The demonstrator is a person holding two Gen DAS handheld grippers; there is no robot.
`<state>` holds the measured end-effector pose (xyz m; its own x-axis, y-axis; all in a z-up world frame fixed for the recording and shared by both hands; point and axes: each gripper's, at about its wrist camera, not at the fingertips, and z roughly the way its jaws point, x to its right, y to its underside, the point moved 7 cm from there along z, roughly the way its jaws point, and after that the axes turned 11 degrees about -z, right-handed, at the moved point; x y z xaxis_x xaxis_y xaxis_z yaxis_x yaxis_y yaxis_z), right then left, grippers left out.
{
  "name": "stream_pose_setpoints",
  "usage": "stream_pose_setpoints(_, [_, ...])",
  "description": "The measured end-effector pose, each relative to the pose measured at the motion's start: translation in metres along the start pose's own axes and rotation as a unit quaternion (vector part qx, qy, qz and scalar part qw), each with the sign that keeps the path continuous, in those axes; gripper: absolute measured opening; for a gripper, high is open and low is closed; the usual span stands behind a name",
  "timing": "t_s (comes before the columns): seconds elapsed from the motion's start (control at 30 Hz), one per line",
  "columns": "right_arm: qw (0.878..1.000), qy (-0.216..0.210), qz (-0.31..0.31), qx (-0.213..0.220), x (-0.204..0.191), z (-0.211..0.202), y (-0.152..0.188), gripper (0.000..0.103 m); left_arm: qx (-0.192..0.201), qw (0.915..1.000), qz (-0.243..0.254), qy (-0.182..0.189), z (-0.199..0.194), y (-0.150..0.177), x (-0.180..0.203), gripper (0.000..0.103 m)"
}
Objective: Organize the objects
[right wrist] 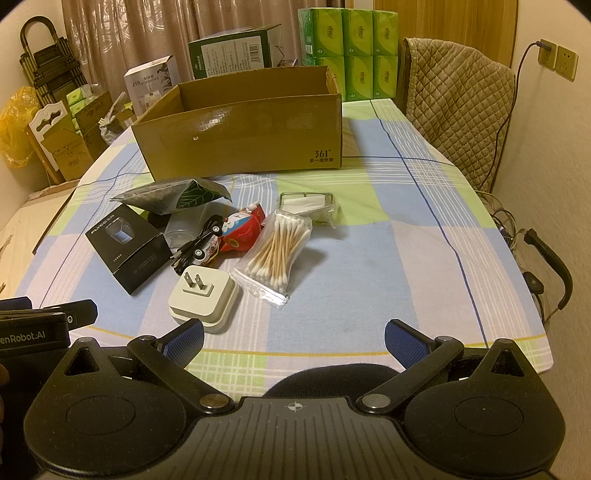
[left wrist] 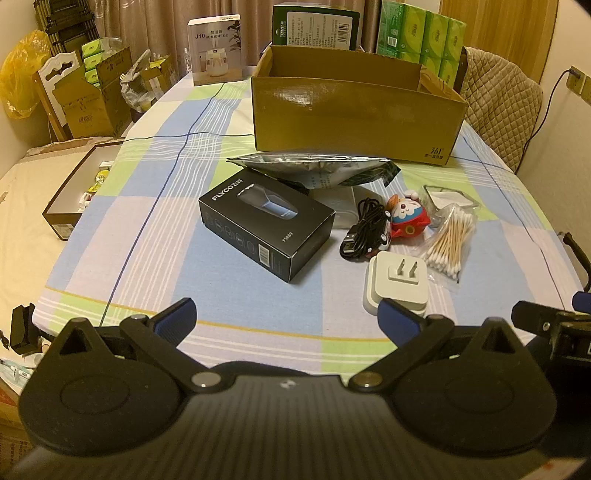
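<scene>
A black FLYCO box [left wrist: 264, 230] [right wrist: 129, 245], a silver foil bag [left wrist: 314, 168] [right wrist: 173, 195], a black USB cable [left wrist: 364, 230] [right wrist: 199, 240], a red toy figure [left wrist: 408, 218] [right wrist: 242, 229], a bag of cotton swabs [left wrist: 448, 243] [right wrist: 275, 251], a white plug adapter [left wrist: 397, 286] [right wrist: 203, 295] and a clear small case [left wrist: 448, 197] [right wrist: 308, 203] lie on the checked tablecloth. An open cardboard box [left wrist: 354, 114] [right wrist: 243, 136] stands behind them. My left gripper [left wrist: 286, 317] is open and empty, near the table's front edge. My right gripper [right wrist: 295, 338] is open and empty, right of the adapter.
Tissue packs [right wrist: 349, 51], a humidifier box [left wrist: 214, 50] and a green box [left wrist: 316, 26] stand at the table's far end. A quilted chair [right wrist: 458, 107] is at the right. An open shoebox [left wrist: 79, 184] lies on the bed at left. Cartons stand at the far left.
</scene>
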<state>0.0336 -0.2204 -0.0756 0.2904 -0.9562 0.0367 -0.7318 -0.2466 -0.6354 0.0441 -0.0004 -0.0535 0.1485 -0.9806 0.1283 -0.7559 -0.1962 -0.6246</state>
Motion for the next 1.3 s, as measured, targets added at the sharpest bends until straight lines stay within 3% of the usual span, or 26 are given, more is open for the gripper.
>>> stream_pose_setpoints(0.9, [1.000, 0.001, 0.000, 0.001, 0.000, 0.002, 0.000, 0.101, 0.005, 0.9999, 0.009, 0.000, -0.007, -0.002, 0.006, 0.103])
stream_pose_setpoints(1.3, [0.999, 0.034, -0.010, 0.007, 0.014, -0.006, 0.000, 0.101, 0.006, 0.9992, 0.037, -0.008, -0.006, -0.004, 0.006, 0.103])
